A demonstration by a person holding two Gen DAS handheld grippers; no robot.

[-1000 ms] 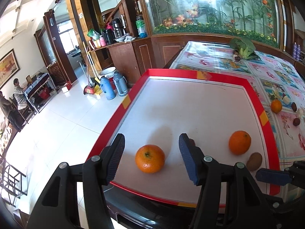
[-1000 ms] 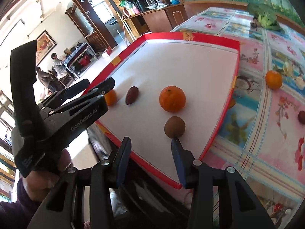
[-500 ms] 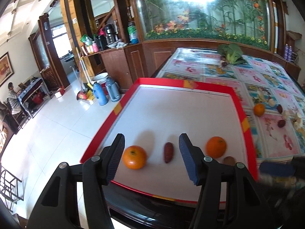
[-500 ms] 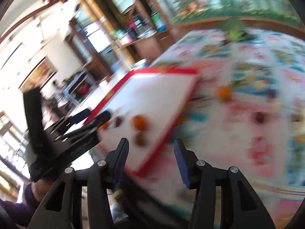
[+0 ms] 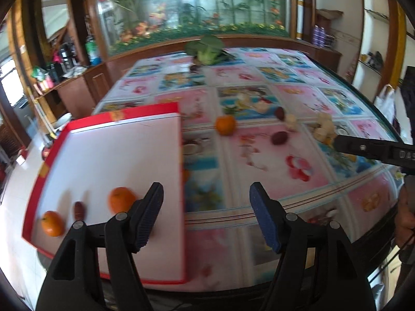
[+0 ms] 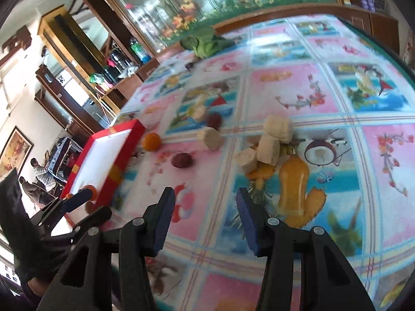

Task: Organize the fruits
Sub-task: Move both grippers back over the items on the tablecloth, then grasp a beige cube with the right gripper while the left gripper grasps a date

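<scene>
2 hand-held grippers, L point(image 5: 206, 216) & R point(image 6: 205, 220) | both wide apart, nothing held | 2 oranges point(image 5: 122, 202) on tray point(image 5: 114, 153)

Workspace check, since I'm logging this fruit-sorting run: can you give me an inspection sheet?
Surface: floral tablecloth with a red-rimmed white tray at its left edge.
Job's things: two oranges and a dark red fruit on the tray; one loose orange and dark red fruits on the cloth.
Clutter: pale cut chunks; leafy greens at the far edge.
Grippers: left gripper and right gripper open, empty.
Cables: nothing seen.
Surroundings: aquarium; seated people.
</scene>
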